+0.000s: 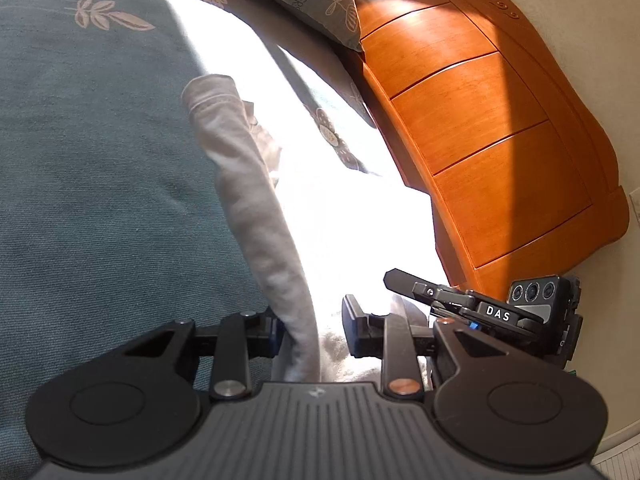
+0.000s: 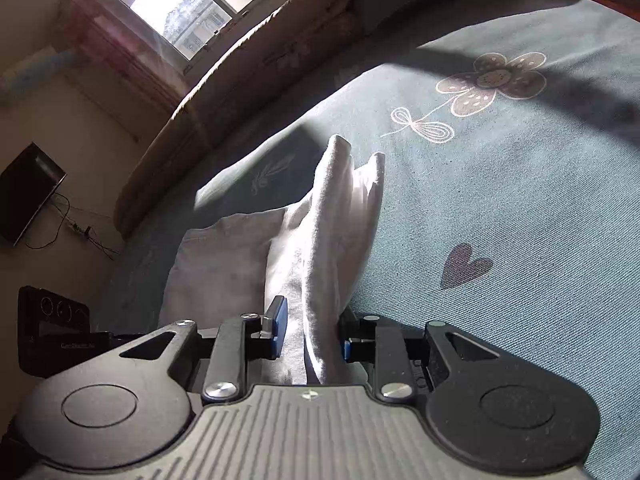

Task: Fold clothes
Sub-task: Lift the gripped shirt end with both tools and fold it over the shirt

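On the right tool point(image 1: 404, 280), "DAS"; both tools pinching the white garment point(image 2: 320, 248).

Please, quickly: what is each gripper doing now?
Left gripper: fingers around the white garment; grip unclear.
Right gripper: shut on the white garment.

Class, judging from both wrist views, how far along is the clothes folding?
Done: no finished fold is visible. In hand: the pale garment hangs bunched between both the left gripper and right gripper above the blue bedspread. Left: lay it flat and fold it.
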A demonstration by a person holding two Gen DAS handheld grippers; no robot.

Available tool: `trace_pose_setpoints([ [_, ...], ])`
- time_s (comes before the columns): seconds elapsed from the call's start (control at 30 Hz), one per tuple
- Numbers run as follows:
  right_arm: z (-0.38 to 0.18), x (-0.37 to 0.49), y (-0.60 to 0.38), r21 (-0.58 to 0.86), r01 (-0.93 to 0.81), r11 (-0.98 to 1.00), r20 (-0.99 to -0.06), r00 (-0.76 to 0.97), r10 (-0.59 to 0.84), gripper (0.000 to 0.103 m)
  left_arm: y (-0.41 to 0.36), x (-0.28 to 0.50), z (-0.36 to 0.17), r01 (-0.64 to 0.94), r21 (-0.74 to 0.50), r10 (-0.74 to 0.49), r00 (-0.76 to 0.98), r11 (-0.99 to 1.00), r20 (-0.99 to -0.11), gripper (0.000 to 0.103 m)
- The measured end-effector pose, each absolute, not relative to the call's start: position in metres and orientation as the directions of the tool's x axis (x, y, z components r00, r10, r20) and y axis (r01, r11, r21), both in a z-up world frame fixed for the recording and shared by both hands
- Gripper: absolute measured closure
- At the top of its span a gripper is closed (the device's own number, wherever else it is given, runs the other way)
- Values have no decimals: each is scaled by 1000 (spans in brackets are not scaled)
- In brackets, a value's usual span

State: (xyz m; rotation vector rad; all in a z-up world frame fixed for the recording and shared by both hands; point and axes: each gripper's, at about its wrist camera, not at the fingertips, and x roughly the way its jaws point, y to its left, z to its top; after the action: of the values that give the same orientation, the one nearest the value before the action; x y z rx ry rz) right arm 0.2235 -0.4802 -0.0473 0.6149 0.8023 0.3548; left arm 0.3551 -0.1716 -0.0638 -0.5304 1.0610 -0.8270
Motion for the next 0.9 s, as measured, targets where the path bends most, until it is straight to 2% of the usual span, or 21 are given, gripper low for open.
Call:
trace_pose_setpoints([
  [0.6,-42,229,-631,564,74,822,-593,729,342,71,-344,392,-73,463,-733,-839,46,498,-541,76],
  [0.9,-45,240,-677,538,113,835,-603,744,288,71,-378,391,-84,485,-740,-848,4,465,-530,76],
])
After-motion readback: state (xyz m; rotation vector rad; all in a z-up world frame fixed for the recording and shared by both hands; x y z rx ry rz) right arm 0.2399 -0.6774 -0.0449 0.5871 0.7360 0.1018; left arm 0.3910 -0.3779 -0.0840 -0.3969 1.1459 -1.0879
